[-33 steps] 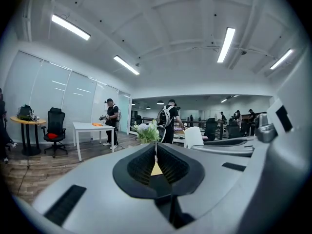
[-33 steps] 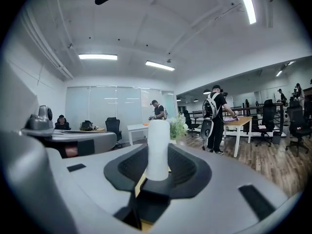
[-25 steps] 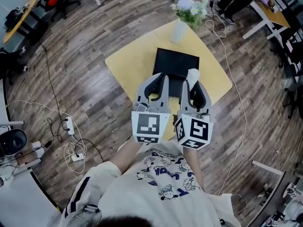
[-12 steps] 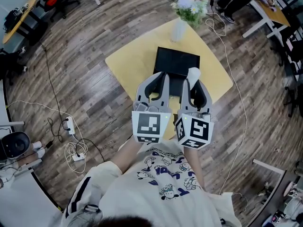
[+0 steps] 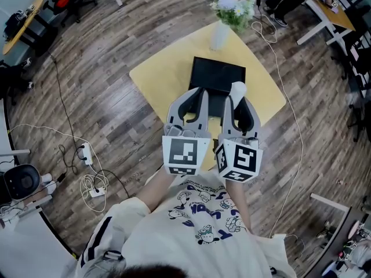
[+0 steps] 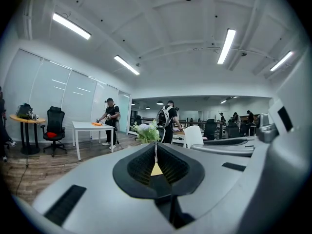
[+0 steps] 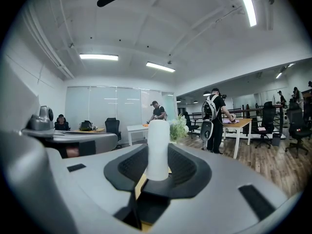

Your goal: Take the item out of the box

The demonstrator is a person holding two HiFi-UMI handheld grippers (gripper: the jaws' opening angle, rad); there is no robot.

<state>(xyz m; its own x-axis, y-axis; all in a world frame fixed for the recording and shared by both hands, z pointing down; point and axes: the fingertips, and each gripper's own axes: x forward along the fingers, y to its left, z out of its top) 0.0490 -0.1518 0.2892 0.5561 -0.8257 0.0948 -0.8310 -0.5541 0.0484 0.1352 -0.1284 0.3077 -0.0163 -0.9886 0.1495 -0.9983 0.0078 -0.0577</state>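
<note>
Head view: the right gripper (image 5: 236,104) is clamped on a white cylinder (image 5: 237,89) that sticks up above its jaw tips. The black box (image 5: 217,74) on the yellow table (image 5: 156,77) lies beyond and below those tips. The left gripper (image 5: 199,92) is just beside.

Left gripper view: jaws pressed to a slit, nothing between them.

Right gripper view: the cylinder stands upright between the pads, gripped low.

The item seems lifted out; next probably means carrying it clear of the box, keeping it upright
</note>
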